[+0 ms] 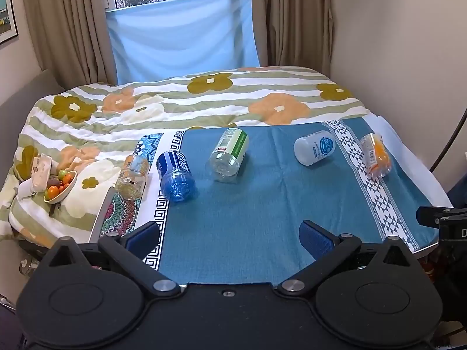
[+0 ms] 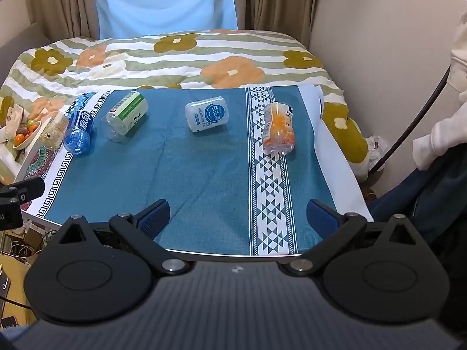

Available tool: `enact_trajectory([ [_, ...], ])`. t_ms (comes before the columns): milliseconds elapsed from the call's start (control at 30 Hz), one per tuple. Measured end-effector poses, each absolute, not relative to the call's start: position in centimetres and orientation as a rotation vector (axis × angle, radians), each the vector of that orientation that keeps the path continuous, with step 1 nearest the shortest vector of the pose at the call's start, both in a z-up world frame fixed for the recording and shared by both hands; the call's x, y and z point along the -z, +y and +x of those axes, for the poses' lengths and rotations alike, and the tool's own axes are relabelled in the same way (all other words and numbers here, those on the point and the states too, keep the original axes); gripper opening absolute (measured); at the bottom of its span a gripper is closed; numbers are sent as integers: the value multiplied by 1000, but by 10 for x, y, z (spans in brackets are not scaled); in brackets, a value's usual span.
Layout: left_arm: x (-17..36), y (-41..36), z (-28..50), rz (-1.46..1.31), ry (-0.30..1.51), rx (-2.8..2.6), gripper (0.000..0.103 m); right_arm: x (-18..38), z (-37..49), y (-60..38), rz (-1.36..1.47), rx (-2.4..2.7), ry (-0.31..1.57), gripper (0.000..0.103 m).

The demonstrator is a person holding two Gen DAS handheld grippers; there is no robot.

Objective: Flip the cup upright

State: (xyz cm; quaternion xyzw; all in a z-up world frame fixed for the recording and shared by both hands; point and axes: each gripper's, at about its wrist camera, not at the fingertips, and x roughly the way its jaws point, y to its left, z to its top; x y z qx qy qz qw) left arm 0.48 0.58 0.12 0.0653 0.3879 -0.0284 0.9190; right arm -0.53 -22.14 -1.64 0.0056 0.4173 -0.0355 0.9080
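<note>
Several plastic cups lie on their sides on a blue cloth (image 1: pixel 248 204) (image 2: pixel 189 169): a clear yellowish one (image 1: pixel 132 176) (image 2: pixel 54 129), a blue one (image 1: pixel 175 176) (image 2: pixel 78 135), a green-labelled clear one (image 1: pixel 229 154) (image 2: pixel 125 119), a white one with a blue label (image 1: pixel 314 147) (image 2: pixel 207 113), and an orange one (image 1: pixel 376 154) (image 2: pixel 278 128). My left gripper (image 1: pixel 230 237) is open and empty at the cloth's near edge, well short of the cups. My right gripper (image 2: pixel 238 215) is open and empty, also at the near edge.
The cloth covers a small table in front of a bed with a flowered quilt (image 1: pixel 204 99). A bowl of fruit (image 1: pixel 59 188) (image 2: pixel 26 135) sits at the left on the quilt. A wall (image 1: pixel 408 58) stands at the right. A person's legs (image 2: pixel 423 198) are at the right.
</note>
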Motion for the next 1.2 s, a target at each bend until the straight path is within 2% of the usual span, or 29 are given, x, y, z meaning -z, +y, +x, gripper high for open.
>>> enact_trajectory([
  [1200, -5, 7, 13, 128, 784, 44, 103, 18, 2, -217, 10, 66, 862, 103],
])
